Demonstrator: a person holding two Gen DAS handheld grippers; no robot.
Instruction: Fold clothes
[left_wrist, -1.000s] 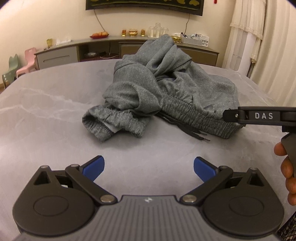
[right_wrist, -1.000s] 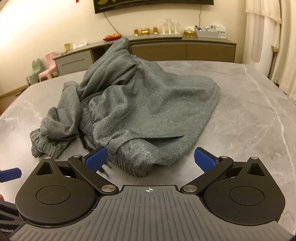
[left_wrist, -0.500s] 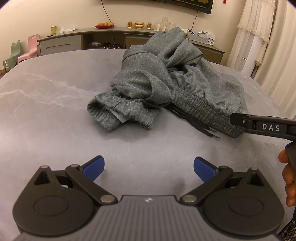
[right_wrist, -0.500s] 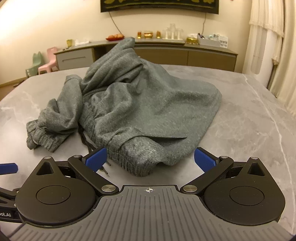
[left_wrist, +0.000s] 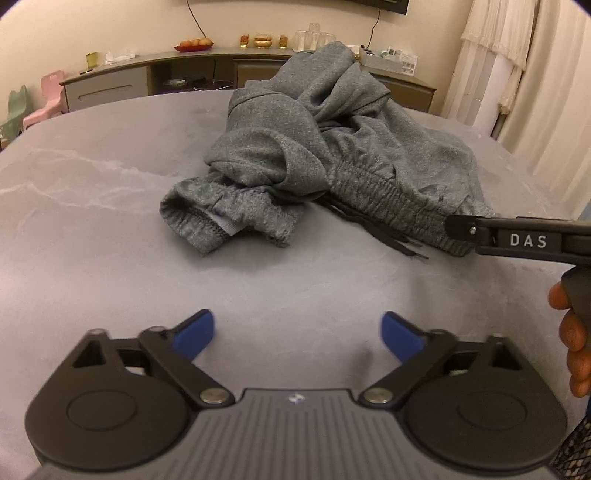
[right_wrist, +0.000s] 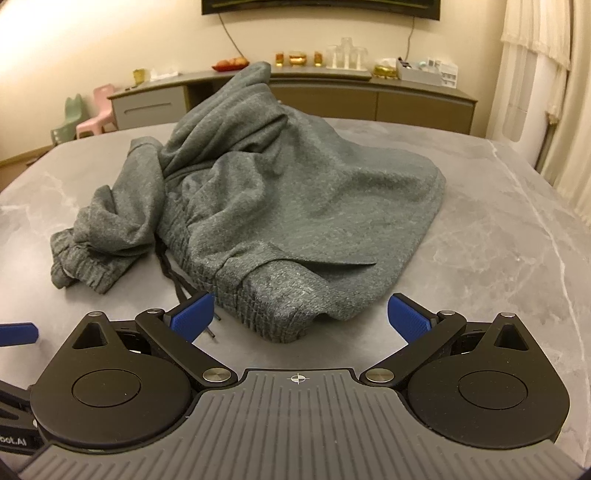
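Both hand-held grippers have closed in on the grey sweatpants (right_wrist: 280, 206), which lie crumpled on the desk (left_wrist: 110, 221). The right hand-held gripper (right_wrist: 299, 314) now straddles the waistband, wide open; the left hand-held gripper (left_wrist: 297, 330) (also wide) hangs short, holding nothing.

Sideboard (right_wrist: 332, 94), pink chair (right_wrist: 98, 120), curtain (right_wrist: 554, 92)

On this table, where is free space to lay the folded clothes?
The marble table is bare right of the grey sweatpants, and also on the left side beyond the cuff. The middle is crowded.
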